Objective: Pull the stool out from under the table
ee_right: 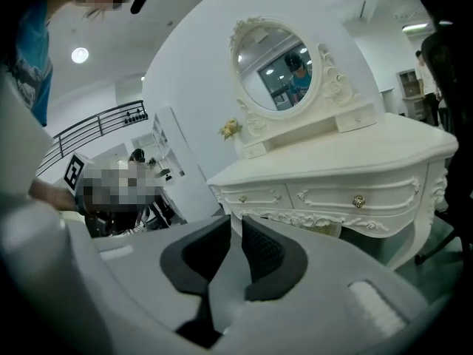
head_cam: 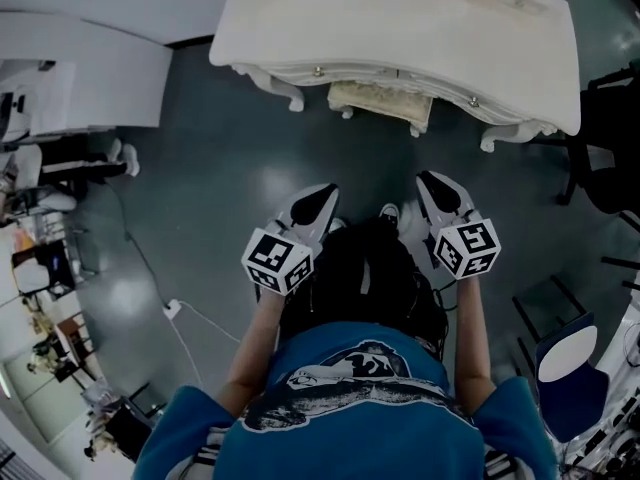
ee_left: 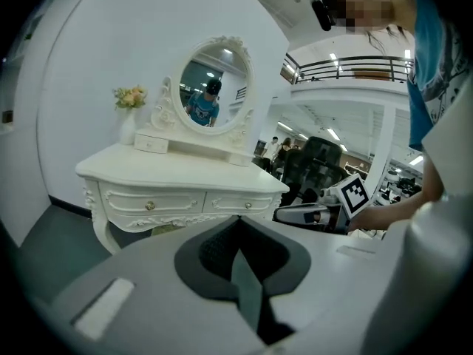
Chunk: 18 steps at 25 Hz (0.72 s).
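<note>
**A:** Since the stool [head_cam: 380, 105] was the thing to be pulled, where did it sit?

**B:** It was tucked under the table [head_cam: 420, 23], well ahead of the left gripper [head_cam: 322, 200] and the right gripper [head_cam: 432, 186]. Its cream cushion showed between the front legs, and neither gripper touched it.

**A:** How did the left gripper stand?

**B:** It was held out over the dark floor [head_cam: 200, 198] and pointed toward the table. Its jaws were pressed together with nothing between them.

**A:** And the right one?

**B:** It was near the left gripper, about level with it, and aimed the same way. Its dark pads [ee_right: 267, 255] stood a narrow slit apart, with nothing in the gap.

**A:** What lay beyond the tips?

**B:** Straight ahead of each was the table's carved white front, with two drawers and small round knobs. Higher and farther off, an oval mirror [ee_left: 214, 87] in a scrolled frame stood on the table top. To its left, from the left gripper, was a small vase of flowers [ee_left: 129, 98].

**A:** And behind the grippers?

**B:** There were the person's forearms and blue shirt [head_cam: 330, 448].
</note>
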### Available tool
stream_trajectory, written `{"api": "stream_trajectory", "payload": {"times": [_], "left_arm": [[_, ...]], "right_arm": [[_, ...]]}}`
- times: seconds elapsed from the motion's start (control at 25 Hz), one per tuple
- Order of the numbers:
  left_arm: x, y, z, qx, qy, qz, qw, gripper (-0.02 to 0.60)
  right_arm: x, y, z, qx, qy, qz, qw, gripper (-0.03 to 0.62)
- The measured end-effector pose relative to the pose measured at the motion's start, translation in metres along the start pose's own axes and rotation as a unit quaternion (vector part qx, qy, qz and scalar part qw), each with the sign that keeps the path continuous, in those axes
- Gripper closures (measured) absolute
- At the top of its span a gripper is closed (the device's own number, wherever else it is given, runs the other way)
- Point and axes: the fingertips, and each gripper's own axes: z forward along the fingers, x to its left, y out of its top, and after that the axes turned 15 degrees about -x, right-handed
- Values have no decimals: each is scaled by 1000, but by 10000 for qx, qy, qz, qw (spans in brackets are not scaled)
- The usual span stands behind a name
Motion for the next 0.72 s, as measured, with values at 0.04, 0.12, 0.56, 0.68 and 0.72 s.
{"api": "stream_trajectory", "payload": {"times": [0.04, 0.12, 0.56, 0.68, 0.72], "left_arm": [[1, -4, 6, 36, -59, -15, 10000, 568], [6, -13, 19, 78, -123, -98, 9998, 568], [117, -87, 93, 524, -61, -140, 9985, 560], [154, -115, 113, 811, -60, 39, 9967, 510], [166, -125, 121, 889, -45, 62, 9960, 494]], "right_arm": [[-3, -7, 3, 64, 16, -5, 10000, 543], [-8, -21, 9, 224, 58, -96, 9997, 541], [-72, -107, 61, 840, -263, 123, 9960, 519], [-102, -121, 81, 785, -453, 373, 9952, 501], [-111, -126, 88, 773, -488, 465, 9947, 492]]}}
